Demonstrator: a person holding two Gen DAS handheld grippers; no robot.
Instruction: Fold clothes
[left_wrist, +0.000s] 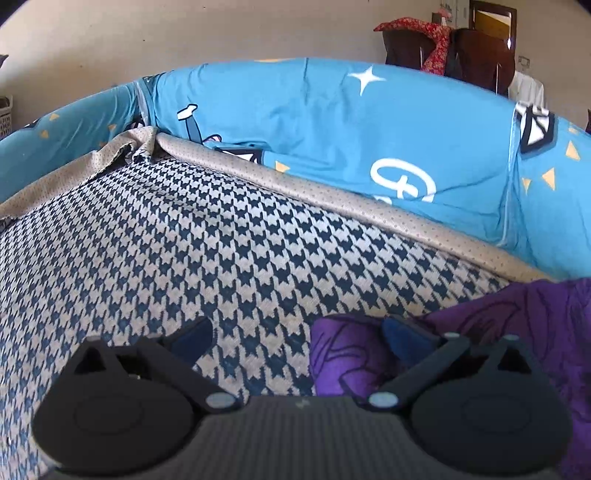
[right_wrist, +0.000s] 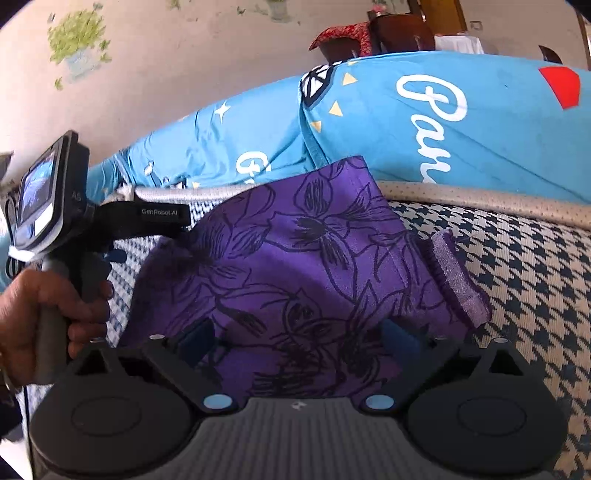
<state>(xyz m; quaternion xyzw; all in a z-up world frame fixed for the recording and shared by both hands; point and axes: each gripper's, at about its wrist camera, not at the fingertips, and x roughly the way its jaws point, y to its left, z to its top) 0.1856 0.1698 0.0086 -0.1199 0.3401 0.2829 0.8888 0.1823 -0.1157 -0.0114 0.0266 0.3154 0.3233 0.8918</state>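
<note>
Purple floral garment (right_wrist: 295, 266) lies folded on houndstooth seat cover (right_wrist: 524, 266), lighter hemmed band (right_wrist: 458, 273) at its right edge. Right gripper (right_wrist: 299, 341) spread wide over near edge of cloth, nothing pinched. Left gripper (left_wrist: 297, 338) also wide apart, right finger (left_wrist: 400, 338) over garment corner (left_wrist: 343, 350). Blue printed cushions (left_wrist: 332, 122) behind. Hand (right_wrist: 48, 314) grips left tool's handle.

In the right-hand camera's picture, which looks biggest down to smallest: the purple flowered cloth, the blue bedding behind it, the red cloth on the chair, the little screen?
As they look here:
1. Blue bedding
2. Purple flowered cloth, close to it; nearness inflates it
3. Little screen
4. Red cloth, far off, so probably bigger in reality
</note>
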